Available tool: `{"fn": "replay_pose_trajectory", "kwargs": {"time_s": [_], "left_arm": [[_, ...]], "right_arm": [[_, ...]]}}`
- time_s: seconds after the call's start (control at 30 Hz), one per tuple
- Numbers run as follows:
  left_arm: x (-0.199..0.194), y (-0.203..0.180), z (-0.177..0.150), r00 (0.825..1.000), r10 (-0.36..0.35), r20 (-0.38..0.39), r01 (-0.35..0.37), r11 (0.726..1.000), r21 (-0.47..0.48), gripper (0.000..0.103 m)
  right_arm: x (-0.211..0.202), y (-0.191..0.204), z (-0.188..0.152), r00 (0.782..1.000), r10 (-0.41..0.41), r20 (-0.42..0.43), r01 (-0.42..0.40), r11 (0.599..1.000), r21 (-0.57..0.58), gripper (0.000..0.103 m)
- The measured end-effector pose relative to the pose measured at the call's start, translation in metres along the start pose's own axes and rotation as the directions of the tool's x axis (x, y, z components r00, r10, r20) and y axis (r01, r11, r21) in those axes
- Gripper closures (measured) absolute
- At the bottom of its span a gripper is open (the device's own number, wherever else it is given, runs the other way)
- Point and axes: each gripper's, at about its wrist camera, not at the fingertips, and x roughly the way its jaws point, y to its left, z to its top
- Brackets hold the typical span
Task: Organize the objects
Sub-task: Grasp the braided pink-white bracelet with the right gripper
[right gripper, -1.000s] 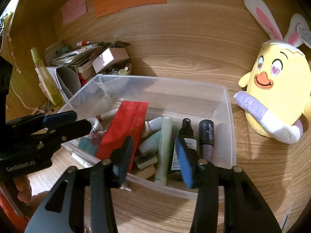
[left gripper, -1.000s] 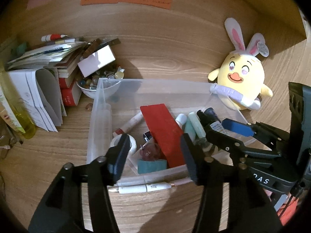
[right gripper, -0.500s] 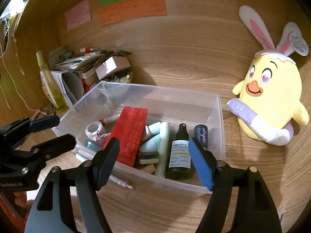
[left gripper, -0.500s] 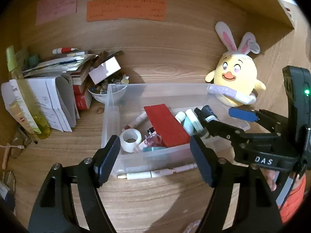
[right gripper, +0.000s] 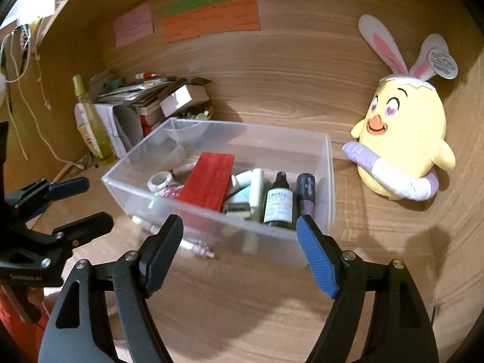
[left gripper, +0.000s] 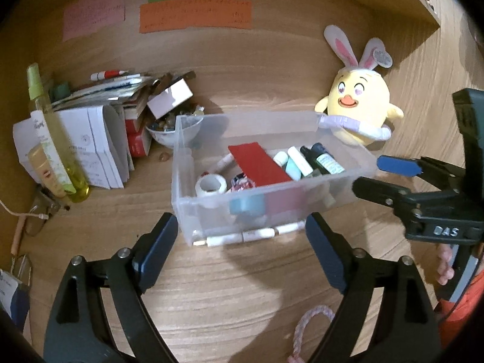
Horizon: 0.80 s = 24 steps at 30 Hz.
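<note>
A clear plastic bin (left gripper: 193,211) (right gripper: 328,163) stands on the wooden desk. It holds a red flat pack (left gripper: 257,165) (right gripper: 208,181), a tape roll (left gripper: 210,185), a dark spray bottle (right gripper: 279,201), tubes and other small items. A white pen (left gripper: 248,236) lies on the desk against the bin's near wall. My left gripper (left gripper: 240,257) is open and empty, just in front of the bin. My right gripper (right gripper: 240,255) is open and empty, in front of the bin's right half. The right gripper also shows in the left wrist view (left gripper: 384,175).
A yellow bunny-eared plush (left gripper: 358,112) (right gripper: 402,139) sits right of the bin. At the left are a stack of books and papers (left gripper: 99,127), a bowl of small items (left gripper: 172,127) and a yellow-green bottle (left gripper: 57,139). Sticky notes (left gripper: 195,12) hang on the back wall.
Both grippers have pulled back and away from the bin and opened wider. The bin now sits farther off in both views.
</note>
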Motion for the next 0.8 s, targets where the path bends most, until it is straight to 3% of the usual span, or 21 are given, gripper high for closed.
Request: {"fn": "replay_pose_trajectory", "kwargs": {"time_s": [0.43, 0.57, 0.8], "left_arm": [[0.014, 0.036, -0.042, 0.992, 0.032, -0.122, -0.04, 0.997, -0.061, 0.016], [0.01, 0.044, -0.051, 0.991, 0.034, -0.13, -0.043, 0.997, -0.069, 0.016], [0.001, 0.052, -0.062, 0.991, 0.026, -0.135, -0.038, 0.996, -0.085, 0.016]], "right_arm": [[0.001, 0.041, -0.055, 0.988, 0.086, -0.126, -0.087, 0.996, -0.002, 0.027], [0.006, 0.058, -0.071, 0.974, 0.143, -0.176, -0.14, 0.99, 0.026, 0.027], [0.008, 0.094, -0.085, 0.961, 0.162, -0.222, -0.176, 0.983, -0.043, 0.026]]}}
